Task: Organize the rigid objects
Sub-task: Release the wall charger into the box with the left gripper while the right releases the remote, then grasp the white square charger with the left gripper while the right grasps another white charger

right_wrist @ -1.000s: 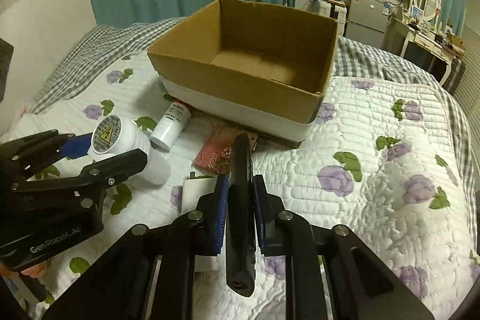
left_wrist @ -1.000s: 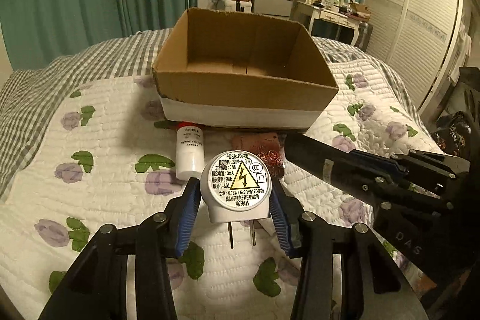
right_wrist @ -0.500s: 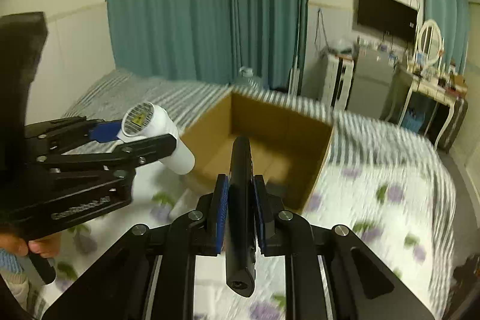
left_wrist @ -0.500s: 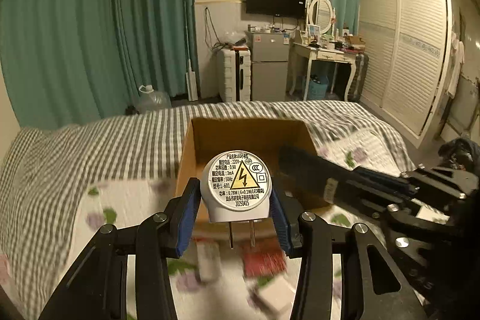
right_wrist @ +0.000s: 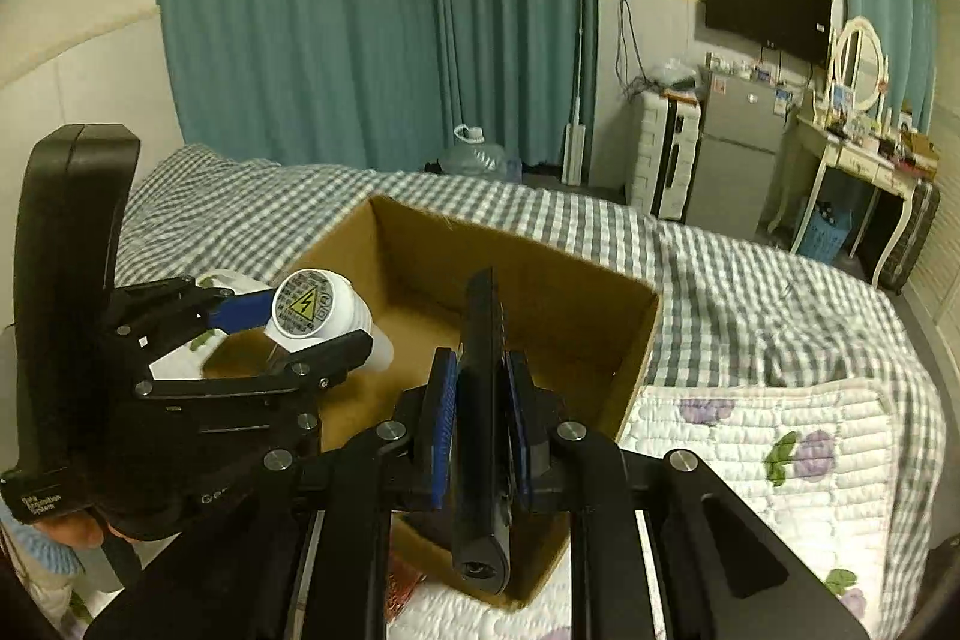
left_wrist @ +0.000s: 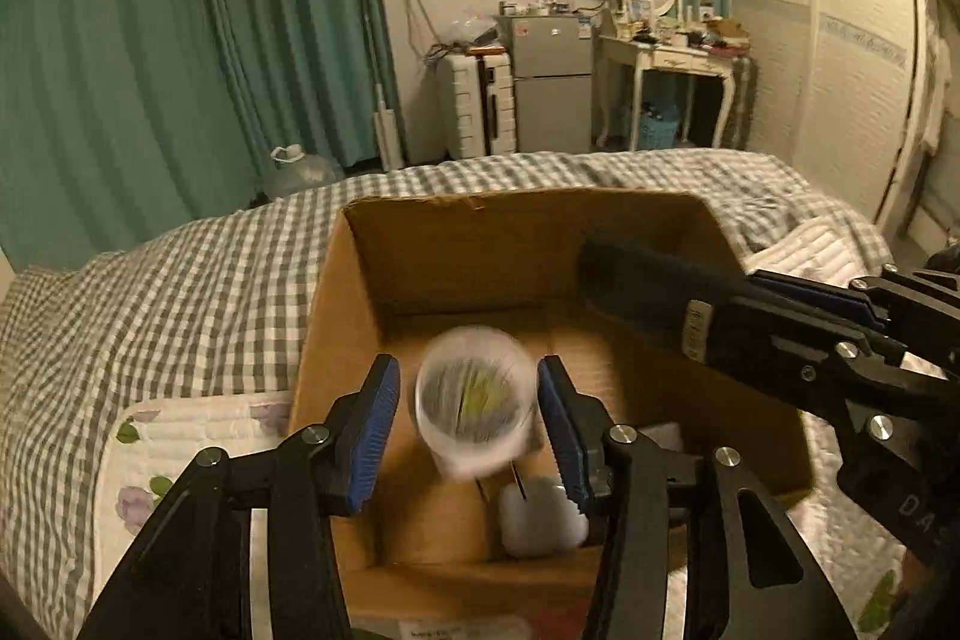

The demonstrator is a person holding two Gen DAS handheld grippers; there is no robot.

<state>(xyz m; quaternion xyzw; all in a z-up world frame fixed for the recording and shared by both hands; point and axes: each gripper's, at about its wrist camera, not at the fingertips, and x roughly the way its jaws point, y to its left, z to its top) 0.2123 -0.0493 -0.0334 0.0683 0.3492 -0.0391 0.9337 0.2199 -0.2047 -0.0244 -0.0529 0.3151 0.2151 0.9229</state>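
An open cardboard box (left_wrist: 456, 244) stands on the bed. My left gripper (left_wrist: 467, 403) is over it, jaws apart, with the white round plug-in night light (left_wrist: 474, 403) blurred between them and clear of the pads. In the right wrist view the night light (right_wrist: 312, 307) sits between the left gripper's fingers above the box (right_wrist: 636, 340). My right gripper (right_wrist: 477, 433) is shut on a long black bar-shaped object (right_wrist: 483, 400), held over the box; it also shows in the left wrist view (left_wrist: 648, 292). A white object (left_wrist: 540, 517) lies on the box floor.
The bed has a checked cover (left_wrist: 180, 292) and a white floral quilt (right_wrist: 762, 448). Teal curtains (left_wrist: 180, 40), a small fridge (left_wrist: 549, 94), a dressing table (left_wrist: 666, 58) and a wardrobe (left_wrist: 840, 40) stand beyond the bed.
Both grippers have moved forward over the box. The left jaws have opened and the night light is blurred and loose between them. The right gripper still holds the black object.
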